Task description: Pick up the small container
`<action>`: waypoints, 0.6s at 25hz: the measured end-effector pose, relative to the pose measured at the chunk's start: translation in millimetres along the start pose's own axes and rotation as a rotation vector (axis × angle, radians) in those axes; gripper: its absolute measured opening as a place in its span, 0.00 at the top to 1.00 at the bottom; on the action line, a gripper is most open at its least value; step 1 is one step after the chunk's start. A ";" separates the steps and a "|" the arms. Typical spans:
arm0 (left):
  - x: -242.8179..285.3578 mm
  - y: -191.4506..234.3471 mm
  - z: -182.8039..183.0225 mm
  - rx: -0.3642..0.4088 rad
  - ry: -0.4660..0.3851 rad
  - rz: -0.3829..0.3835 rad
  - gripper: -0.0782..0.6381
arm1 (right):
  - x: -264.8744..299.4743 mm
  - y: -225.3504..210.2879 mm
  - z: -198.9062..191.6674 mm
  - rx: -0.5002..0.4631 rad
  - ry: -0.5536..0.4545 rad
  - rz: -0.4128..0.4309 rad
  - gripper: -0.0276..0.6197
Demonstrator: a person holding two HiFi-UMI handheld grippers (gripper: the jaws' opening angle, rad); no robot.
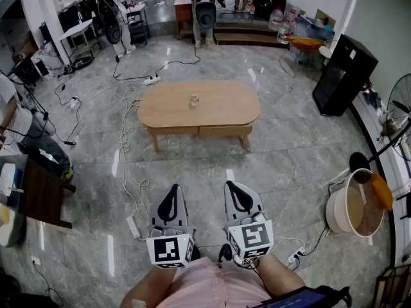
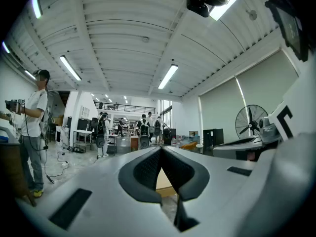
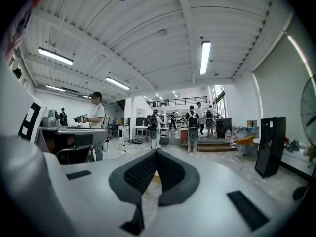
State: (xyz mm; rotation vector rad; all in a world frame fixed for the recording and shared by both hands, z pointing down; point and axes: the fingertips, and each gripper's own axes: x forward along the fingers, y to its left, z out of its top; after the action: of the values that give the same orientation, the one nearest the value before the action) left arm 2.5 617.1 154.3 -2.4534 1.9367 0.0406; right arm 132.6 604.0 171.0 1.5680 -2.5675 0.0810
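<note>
On table [image 1: 225, 111], small container [image 1: 194, 100], perhaps glass; left gripper [image 1: 173, 187], right gripper [image 1: 233, 185] fingers clenched, empty.

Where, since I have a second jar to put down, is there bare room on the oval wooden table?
The table is bare either side of the small container: one broad patch toward its left rounded end, another toward the right. Only the middle is taken. The floor off the left end is crowded with cables.
</note>
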 end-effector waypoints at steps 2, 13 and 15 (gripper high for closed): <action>0.9 -0.1 -2.0 0.002 0.002 -0.001 0.87 | 0.3 -1.1 -2.9 0.001 0.001 -0.002 0.96; 4.4 -30.2 -6.8 0.018 0.016 -0.009 0.87 | -16.3 -21.9 -12.4 0.003 0.002 0.006 0.96; 4.8 -35.3 -9.1 0.018 0.019 -0.002 0.87 | -18.2 -27.9 -14.1 0.018 -0.001 0.006 0.96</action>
State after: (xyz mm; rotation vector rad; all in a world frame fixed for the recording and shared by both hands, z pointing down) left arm 38.1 620.4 163.1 -2.4533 1.9328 0.0000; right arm 166.8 608.9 181.8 1.5676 -2.5795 0.1035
